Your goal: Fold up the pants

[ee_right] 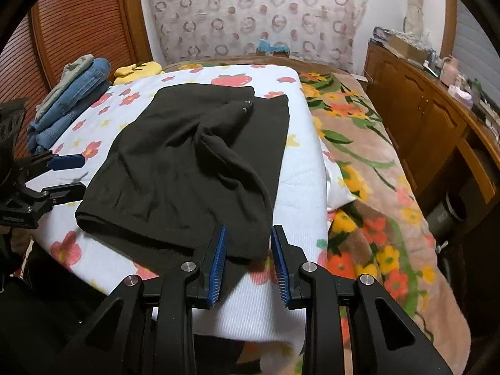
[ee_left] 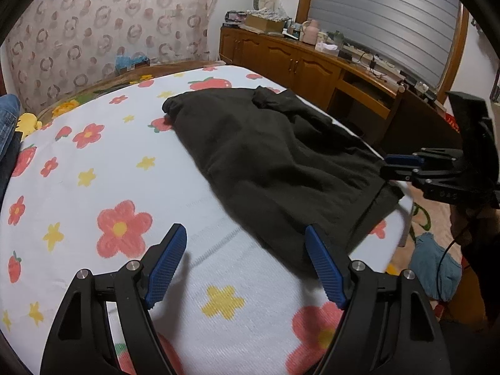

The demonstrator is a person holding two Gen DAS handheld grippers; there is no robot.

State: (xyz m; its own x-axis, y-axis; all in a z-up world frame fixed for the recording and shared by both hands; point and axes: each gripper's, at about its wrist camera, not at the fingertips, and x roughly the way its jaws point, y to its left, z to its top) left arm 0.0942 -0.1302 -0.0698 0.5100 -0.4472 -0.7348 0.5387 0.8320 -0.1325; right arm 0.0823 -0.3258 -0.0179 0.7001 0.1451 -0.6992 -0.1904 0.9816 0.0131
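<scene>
Black pants lie folded over on a white flowered sheet on the bed. They also show in the right wrist view. My left gripper is open and empty, low over the sheet at the pants' near corner. It also shows at the left edge of the right wrist view. My right gripper is open a little, its fingers on either side of the pants' near edge, not closed on it. It also shows in the left wrist view at the pants' right edge.
A stack of folded jeans and a yellow item lie at the sheet's far left. A flowered blanket covers the bed on the right. A wooden cabinet with clutter stands along the right wall. Blue cloth lies on the floor.
</scene>
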